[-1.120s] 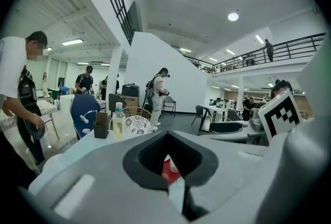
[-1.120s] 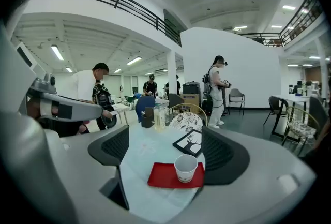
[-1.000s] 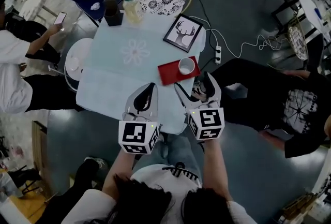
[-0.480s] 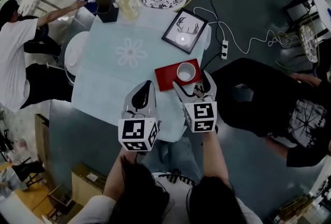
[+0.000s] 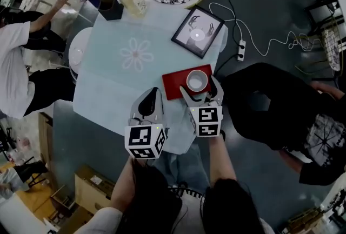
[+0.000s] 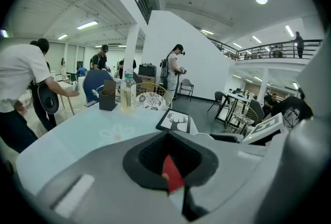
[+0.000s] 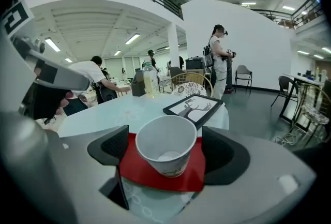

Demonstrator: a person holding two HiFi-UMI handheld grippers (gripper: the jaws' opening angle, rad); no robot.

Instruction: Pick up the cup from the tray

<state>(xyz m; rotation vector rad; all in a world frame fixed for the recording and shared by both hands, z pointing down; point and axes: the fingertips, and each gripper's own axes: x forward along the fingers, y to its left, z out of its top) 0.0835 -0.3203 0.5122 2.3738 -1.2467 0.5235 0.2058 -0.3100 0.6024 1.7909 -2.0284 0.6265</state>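
A white paper cup [image 7: 166, 144] stands upright on a red tray [image 5: 174, 85] at the near edge of the tabletop [image 5: 116, 84], between the widely spread fingers [image 7: 111, 146] of the right gripper [image 5: 200, 90], which do not touch it. The left gripper [image 5: 153, 92], its fingers drawn together on nothing, hangs just beside the tray. The cup looks light, thin-walled and easily crushed; a gentle squeeze across its middle, below the rim, seems the safest hold

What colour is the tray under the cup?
Red; the tray shows best in the right gripper view.
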